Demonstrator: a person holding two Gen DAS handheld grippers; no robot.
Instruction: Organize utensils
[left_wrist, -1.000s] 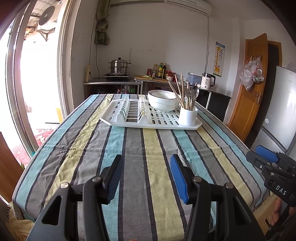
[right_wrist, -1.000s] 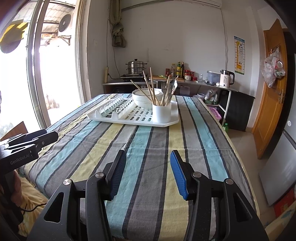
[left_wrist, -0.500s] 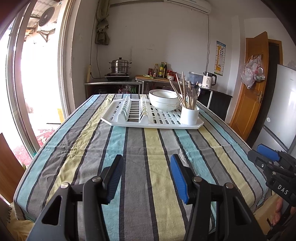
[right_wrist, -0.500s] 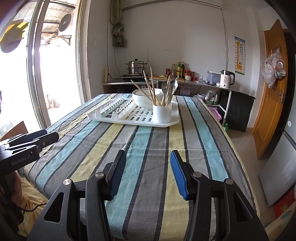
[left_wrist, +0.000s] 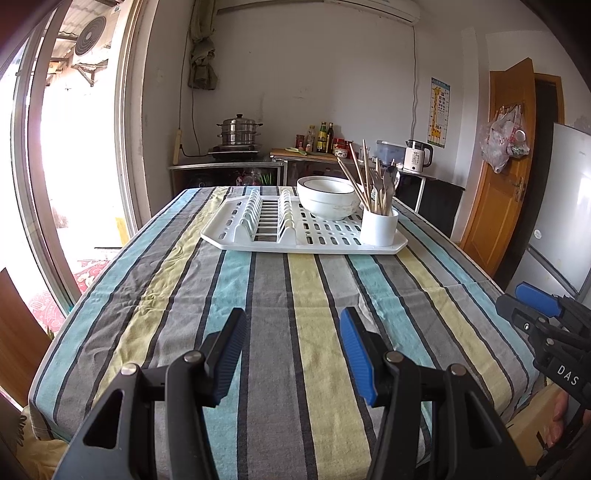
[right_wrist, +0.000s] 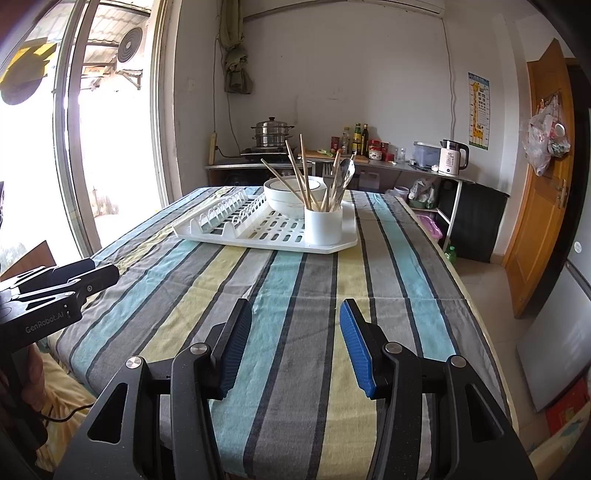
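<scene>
- Utensils (right_wrist: 325, 184) were the concern, yet the biggest thing in view was the surface (left_wrist: 280, 302), draped in a striped cloth and bare over its whole near half.
- At the far end lay a white drying rack (left_wrist: 258, 236), its upright plate slots holding nothing that could be seen.
- A white bowl (left_wrist: 327, 197) sat on the rack's flat part, just behind the cup.
- On the rack's near right corner stood a white cup (right_wrist: 323, 224), and in it the utensils stood upright and fanned out: several wooden chopsticks (right_wrist: 295, 173) and at least one metal spoon (right_wrist: 347, 171).
- No loose utensil showed anywhere on the cloth, so the pieces already stood gathered in one holder. That would suit a finished sort, or a mixed bundle yet to be separated by kind; the views did not settle which.
- The left tool (left_wrist: 293, 349) hovered over the near edge with its blue pads spread wide and nothing between them.
- The right tool (right_wrist: 295, 343) was held alongside in the same way, pads apart and empty, well short of the rack.
</scene>
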